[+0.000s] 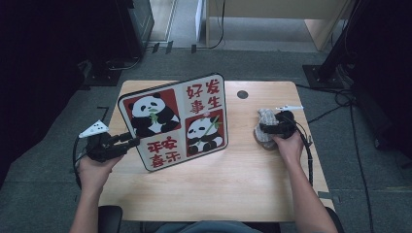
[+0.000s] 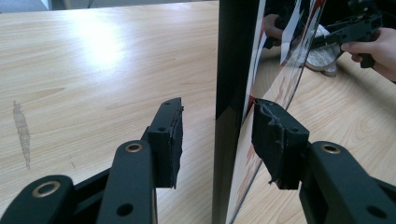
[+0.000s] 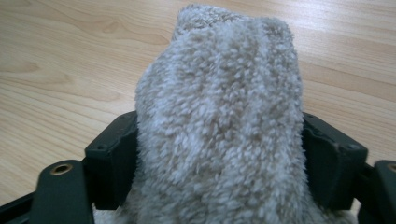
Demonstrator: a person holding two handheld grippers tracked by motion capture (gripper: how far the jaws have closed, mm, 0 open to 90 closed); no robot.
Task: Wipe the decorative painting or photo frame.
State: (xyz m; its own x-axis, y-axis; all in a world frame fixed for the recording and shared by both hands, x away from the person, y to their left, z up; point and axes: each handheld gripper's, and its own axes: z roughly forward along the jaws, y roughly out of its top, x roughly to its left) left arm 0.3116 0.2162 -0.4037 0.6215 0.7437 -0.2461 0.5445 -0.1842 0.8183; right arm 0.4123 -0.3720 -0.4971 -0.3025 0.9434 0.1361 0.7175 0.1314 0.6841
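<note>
A square board printed with pandas and red characters stands tilted on its lower edge on the wooden table. My left gripper is at its left edge. In the left gripper view the board's dark edge sits between the jaws of this gripper: one pad rests against the printed face, the other pad stands off the back with a gap. At the right, a grey fluffy cloth lies bunched on the table. My right gripper has its jaws spread around the cloth, which fills the space between them.
A round dark cable hole sits near the table's far edge. Bare wood spans the front half of the table. Dark equipment stands and cables surround the table on the floor. My right gripper and the cloth appear beyond the board.
</note>
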